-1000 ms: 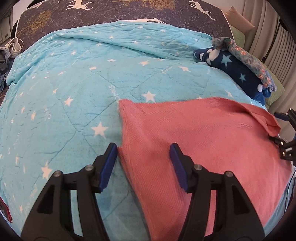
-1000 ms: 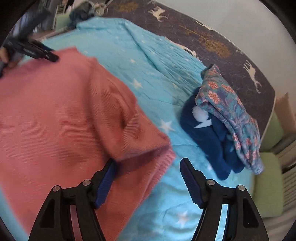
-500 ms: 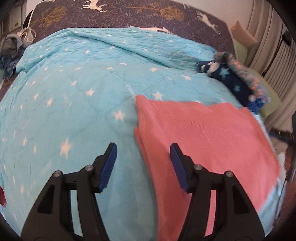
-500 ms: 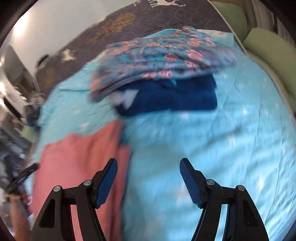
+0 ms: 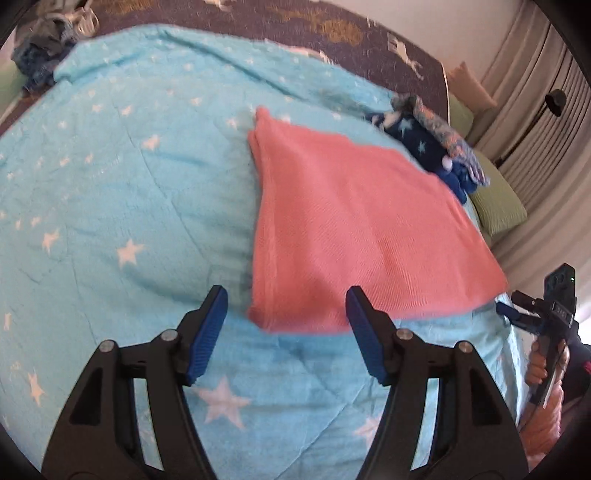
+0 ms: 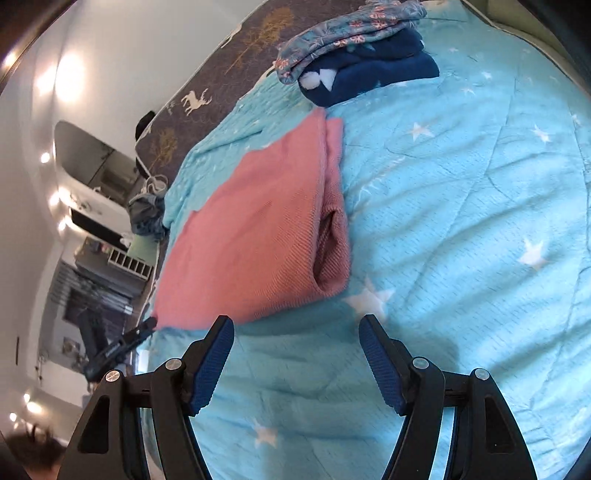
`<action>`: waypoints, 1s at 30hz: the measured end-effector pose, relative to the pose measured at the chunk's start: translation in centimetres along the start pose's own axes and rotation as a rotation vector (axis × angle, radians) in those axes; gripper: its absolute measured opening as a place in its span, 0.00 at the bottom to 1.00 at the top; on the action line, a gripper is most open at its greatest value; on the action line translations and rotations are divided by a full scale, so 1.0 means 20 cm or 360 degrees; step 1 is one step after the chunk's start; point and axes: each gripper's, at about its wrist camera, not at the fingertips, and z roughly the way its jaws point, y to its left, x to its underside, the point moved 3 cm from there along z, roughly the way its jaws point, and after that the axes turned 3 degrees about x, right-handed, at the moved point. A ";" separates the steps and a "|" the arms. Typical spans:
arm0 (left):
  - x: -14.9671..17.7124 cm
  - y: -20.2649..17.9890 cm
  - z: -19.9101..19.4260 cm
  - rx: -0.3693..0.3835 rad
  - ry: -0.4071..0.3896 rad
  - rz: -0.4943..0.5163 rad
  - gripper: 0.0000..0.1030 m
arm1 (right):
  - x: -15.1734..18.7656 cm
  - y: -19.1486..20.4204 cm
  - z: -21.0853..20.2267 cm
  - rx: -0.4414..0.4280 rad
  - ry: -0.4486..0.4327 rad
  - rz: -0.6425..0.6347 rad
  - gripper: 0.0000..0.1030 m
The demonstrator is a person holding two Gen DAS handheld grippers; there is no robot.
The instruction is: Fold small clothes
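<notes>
A pink knit garment (image 5: 354, 229) lies folded flat on the light blue star quilt (image 5: 122, 192); it also shows in the right wrist view (image 6: 255, 236), with a sleeve opening at its near right edge. My left gripper (image 5: 286, 334) is open and empty, hovering just short of the garment's near edge. My right gripper (image 6: 297, 363) is open and empty, held above the quilt just short of the garment's near corner. The right gripper also shows at the right edge of the left wrist view (image 5: 546, 314).
A stack of folded clothes, a navy star piece (image 6: 369, 77) under a floral piece (image 6: 343, 33), sits beyond the pink garment. A green cushion (image 5: 498, 203) lies at the bed's right side. A heap of clothes (image 5: 40, 51) sits at the far left corner.
Both grippers have pulled back from the pink garment, which now lies folded and smaller in view. The right gripper swung round from the clothes stack toward the garment's near corner.
</notes>
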 end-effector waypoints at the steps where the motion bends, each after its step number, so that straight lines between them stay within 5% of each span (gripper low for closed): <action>1: -0.01 -0.01 -0.01 -0.0034 -0.0033 0.0008 0.65 | -0.01 0.00 0.01 0.0011 -0.0018 0.0034 0.70; 5: -0.06 -0.06 -0.05 0.0034 -0.0105 0.0075 0.63 | -0.01 0.04 -0.01 0.0077 -0.0081 -0.0021 0.70; 7: -0.09 -0.06 0.01 -0.0028 -0.0063 0.0099 0.52 | -0.03 0.07 -0.02 0.0132 -0.0118 -0.0088 0.70; 12: -0.06 0.01 0.10 -0.0057 0.0022 -0.0044 0.46 | -0.08 0.12 0.01 0.0289 -0.0151 -0.0164 0.64; 13: -0.05 0.01 0.10 -0.0034 0.0035 -0.0067 0.46 | -0.08 0.13 0.03 0.0286 -0.0137 -0.0191 0.57; 15: -0.02 0.01 0.10 0.0022 0.0063 -0.0083 0.18 | -0.08 0.15 0.07 0.0294 -0.0088 -0.0246 0.35; 16: -0.02 -0.01 0.08 0.0057 0.0061 -0.0096 0.08 | -0.07 0.15 0.09 0.0311 -0.0069 -0.0252 0.05; 19: -0.05 -0.08 -0.11 0.0176 -0.0111 -0.0080 0.07 | -0.08 0.15 0.03 0.0202 -0.0114 -0.0177 0.05; 22: -0.05 -0.14 -0.23 0.0166 -0.0158 0.0049 0.07 | -0.06 0.18 -0.13 0.0071 -0.0207 -0.0205 0.05; 26: 0.06 -0.01 -0.14 -0.0002 -0.0030 0.0051 0.07 | 0.01 0.07 -0.11 0.0166 -0.0108 -0.0163 0.05; 30: 0.20 0.13 -0.07 -0.0018 0.0100 -0.0109 0.07 | 0.12 -0.06 -0.06 0.0233 -0.0015 -0.0065 0.06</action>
